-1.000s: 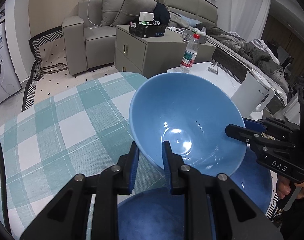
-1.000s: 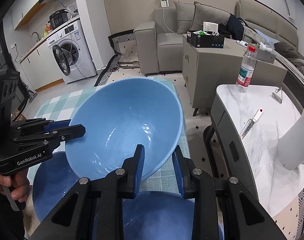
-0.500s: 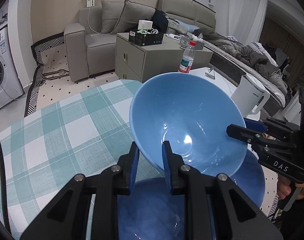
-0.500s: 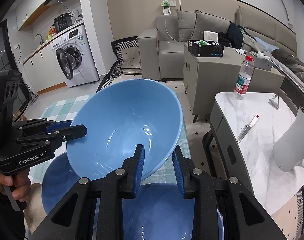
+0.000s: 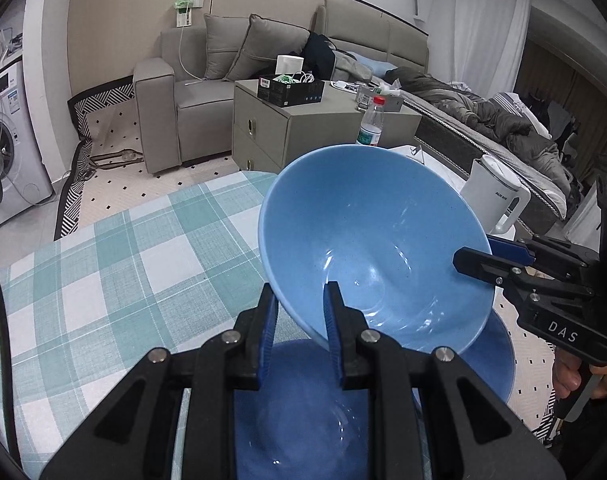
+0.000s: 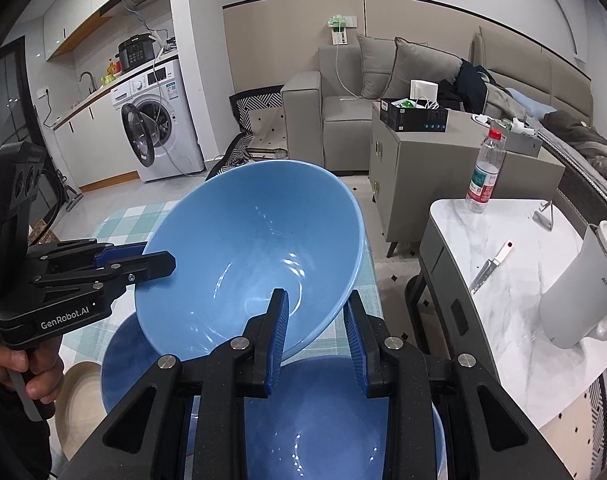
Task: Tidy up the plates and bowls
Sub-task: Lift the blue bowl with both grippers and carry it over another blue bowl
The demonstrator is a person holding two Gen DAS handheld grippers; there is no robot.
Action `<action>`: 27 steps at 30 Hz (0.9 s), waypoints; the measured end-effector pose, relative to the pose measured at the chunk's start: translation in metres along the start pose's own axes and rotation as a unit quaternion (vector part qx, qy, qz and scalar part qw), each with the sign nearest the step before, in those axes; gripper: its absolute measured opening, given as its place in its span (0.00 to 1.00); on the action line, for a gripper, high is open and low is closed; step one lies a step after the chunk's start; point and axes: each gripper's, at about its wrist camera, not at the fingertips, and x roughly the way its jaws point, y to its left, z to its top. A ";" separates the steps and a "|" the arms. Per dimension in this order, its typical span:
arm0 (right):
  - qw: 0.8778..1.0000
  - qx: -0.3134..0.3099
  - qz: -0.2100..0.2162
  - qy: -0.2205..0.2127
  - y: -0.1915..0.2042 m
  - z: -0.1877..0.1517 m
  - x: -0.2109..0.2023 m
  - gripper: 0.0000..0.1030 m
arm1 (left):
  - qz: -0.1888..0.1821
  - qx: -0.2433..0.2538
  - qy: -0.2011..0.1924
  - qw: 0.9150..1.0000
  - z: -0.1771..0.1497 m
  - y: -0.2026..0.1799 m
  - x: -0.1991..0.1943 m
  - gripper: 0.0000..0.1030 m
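Bowl (image 5: 367,240) lifted higher, both grippers clamping rim

A glossy light-blue ceramic bowl (image 5: 367,240) shows above darker blue round bowls (image 5: 303,412). The table's woven cloth (image 5: 103,280) is teal-and-white checked. The tools' plastic fingers (image 6: 277,332) are black, blue-padded.

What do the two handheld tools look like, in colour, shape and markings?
Both are matte black plastic with two long fingers lined by ribbed blue pads, and silver screws on the linkages. The left tool carries white "GenRobot.AI" lettering and a boxy black camera housing above. The right tool shows white "DAS" lettering. Each has a pistol-style handle; a bare hand grips the left one.
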 end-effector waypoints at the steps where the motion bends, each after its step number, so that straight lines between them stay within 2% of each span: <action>1: 1.000 -0.001 0.000 -0.002 0.001 0.000 -0.002 0.28 | 0.000 0.000 -0.002 1.000 -0.001 0.000 -0.002 0.21; 27: 0.999 -0.017 0.024 -0.021 0.027 -0.012 -0.031 0.28 | 0.008 -0.010 -0.022 1.000 -0.021 0.008 -0.042 0.21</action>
